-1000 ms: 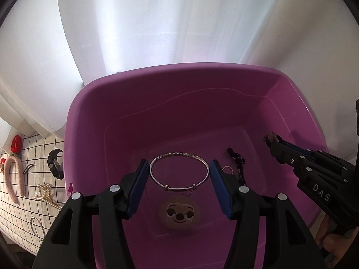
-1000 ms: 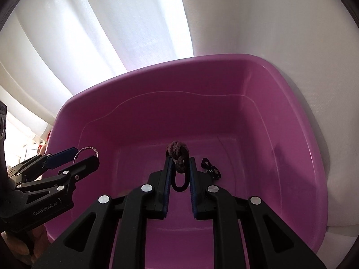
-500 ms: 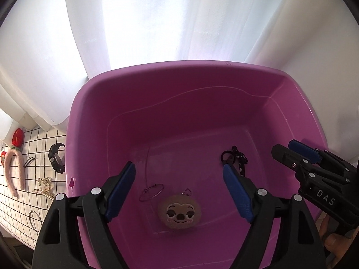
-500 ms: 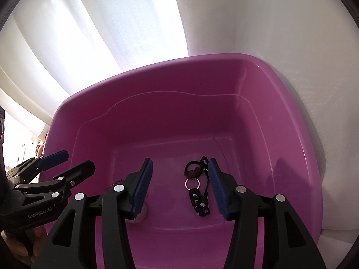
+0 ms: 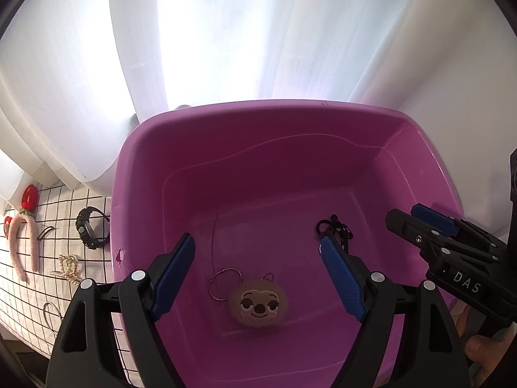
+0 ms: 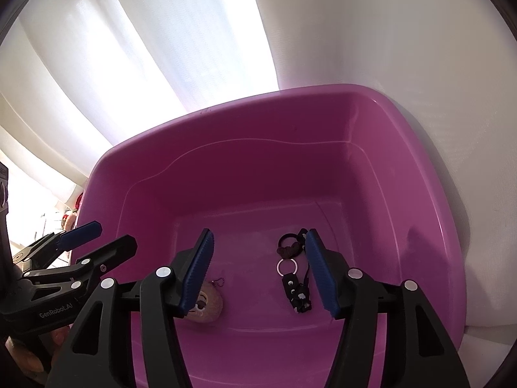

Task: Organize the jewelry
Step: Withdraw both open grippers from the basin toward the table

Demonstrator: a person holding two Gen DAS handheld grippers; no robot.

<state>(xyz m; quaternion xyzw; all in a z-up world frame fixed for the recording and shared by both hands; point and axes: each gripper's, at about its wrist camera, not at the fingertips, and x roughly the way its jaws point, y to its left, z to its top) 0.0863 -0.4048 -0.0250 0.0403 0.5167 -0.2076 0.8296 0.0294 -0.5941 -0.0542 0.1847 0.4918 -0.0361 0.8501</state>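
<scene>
Your left tongs [image 5: 258, 268] gape empty above the purple plastic tub [image 5: 290, 119]; your right tongs [image 6: 258, 265] are opening, the black keyring strap [image 6: 292, 278] loose in the tub below them.

Silver bangle [image 5: 225, 283], black keychain [image 6: 292, 283] flat in tub [image 5: 290, 148].

both wrist views look steeply down, close, into the purple tub [image 5: 226, 123] [image 6: 226, 119]; left from 7 o'clock, right from 5, sharing its floor.
</scene>
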